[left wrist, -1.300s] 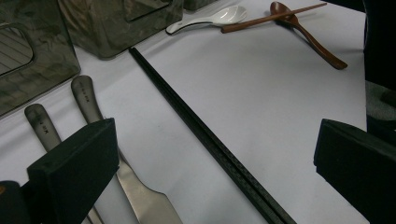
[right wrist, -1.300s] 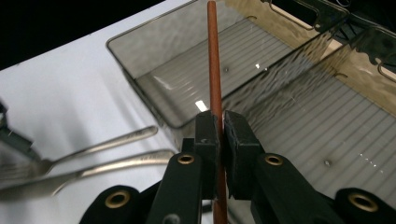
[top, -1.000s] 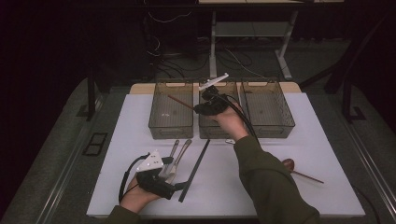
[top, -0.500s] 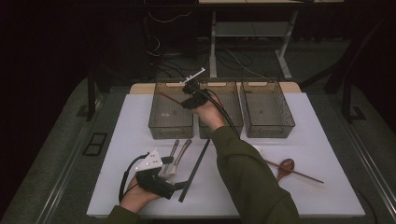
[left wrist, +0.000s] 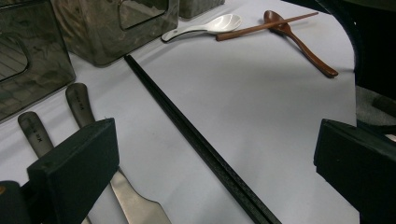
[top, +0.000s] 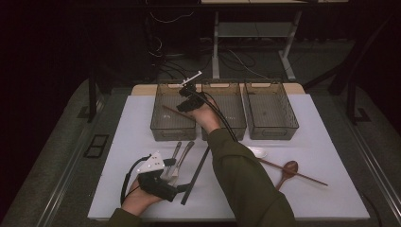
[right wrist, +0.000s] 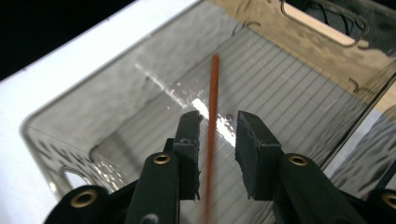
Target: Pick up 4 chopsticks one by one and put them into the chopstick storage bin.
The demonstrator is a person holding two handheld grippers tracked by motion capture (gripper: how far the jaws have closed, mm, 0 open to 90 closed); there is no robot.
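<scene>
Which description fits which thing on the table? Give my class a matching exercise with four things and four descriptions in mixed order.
Things:
1. left bin
2. white spoon
3. black chopstick
4. wooden spoon

Descriptions:
A. crossed by a second brown chopstick
B. lies beside the two metal handles
C. has a brown chopstick inside its walls
D. lies in front of the middle bin

Pairs: 1-C, 2-D, 3-B, 4-A

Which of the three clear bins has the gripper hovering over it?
The left bin: the right gripper hangs above it with a brown chopstick between its parted jaws; the other two bins have none.
</scene>
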